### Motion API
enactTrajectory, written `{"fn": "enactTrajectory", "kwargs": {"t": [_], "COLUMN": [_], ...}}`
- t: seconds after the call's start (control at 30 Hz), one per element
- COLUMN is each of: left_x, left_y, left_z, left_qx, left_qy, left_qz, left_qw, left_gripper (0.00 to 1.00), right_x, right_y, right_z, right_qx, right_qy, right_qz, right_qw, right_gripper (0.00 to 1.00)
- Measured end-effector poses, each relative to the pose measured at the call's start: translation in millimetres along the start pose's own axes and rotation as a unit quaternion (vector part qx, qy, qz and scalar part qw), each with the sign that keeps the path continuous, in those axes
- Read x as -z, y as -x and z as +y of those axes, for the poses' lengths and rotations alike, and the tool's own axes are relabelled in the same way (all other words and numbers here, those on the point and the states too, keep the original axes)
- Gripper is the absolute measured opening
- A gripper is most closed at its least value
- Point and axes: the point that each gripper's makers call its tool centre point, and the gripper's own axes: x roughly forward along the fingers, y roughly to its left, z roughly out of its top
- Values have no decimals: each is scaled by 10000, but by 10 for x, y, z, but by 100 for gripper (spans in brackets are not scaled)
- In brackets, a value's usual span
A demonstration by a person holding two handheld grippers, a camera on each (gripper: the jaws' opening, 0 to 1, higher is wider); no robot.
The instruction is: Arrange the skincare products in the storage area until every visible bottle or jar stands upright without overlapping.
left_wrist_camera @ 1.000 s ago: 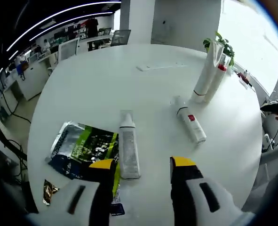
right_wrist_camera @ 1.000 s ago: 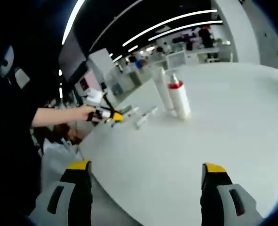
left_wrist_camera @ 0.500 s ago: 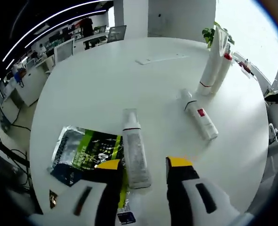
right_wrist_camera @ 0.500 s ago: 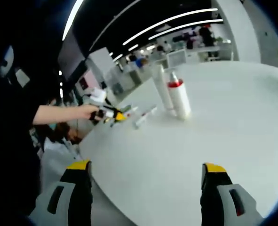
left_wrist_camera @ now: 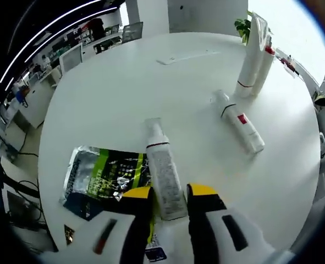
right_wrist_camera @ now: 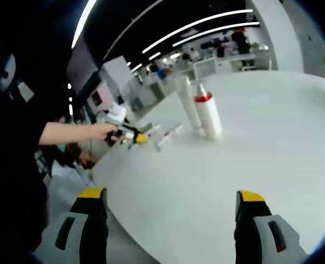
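Foil sachet (left_wrist_camera: 104, 176) flat on round white table (left_wrist_camera: 113, 99); potted plant (left_wrist_camera: 242, 25) at far edge.

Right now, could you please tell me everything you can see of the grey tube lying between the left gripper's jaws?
The grey tube lies flat on the white round table, its white cap pointing away from the left gripper. A thin red band marks the neck, and the body carries fine print too small to read. Its flat end sits between the yellow-tipped jaws, which look nearly closed on it. The green foil packet lies alongside.

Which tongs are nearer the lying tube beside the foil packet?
Left. The left tongs straddle the base of the lying tube, jaws not yet closed on it. The right tongs hover open over bare table, far off.
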Motion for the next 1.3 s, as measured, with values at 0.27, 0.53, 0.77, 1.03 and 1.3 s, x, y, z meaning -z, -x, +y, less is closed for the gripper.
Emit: {"fn": "enactTrajectory", "kwargs": {"t": [0.27,0.53,0.77,1.03,1.3], "left_x": [-12,-93,-173,-508,-913], "left_y": [39,74,130,348,907], "left_z": [27,35,-30,-228,-720], "left_qx": [-74,8,323,1033,2063], "left_qy": [74,326,1041,1862,2052], "left_qz": [42,-159,-435,-1255,-2224], "left_qw": [9999,9993,9931,9690,9305], "left_gripper": [25,25,24,24,24], "right_x": [0,-8,-37,-113,-292], "right_y": [17,16,-7,-17,-49], "right_z": [-19,-12,25,92,257], "right_qx": [15,1,-45,-146,-382], "right_qy": [-20,-32,-5,12,-4], "right_qz": [-6,-27,-43,-129,-359], "right_qw": [10000,10000,10000,9998,9986], "right_gripper": [99,99,99,99,98]}}
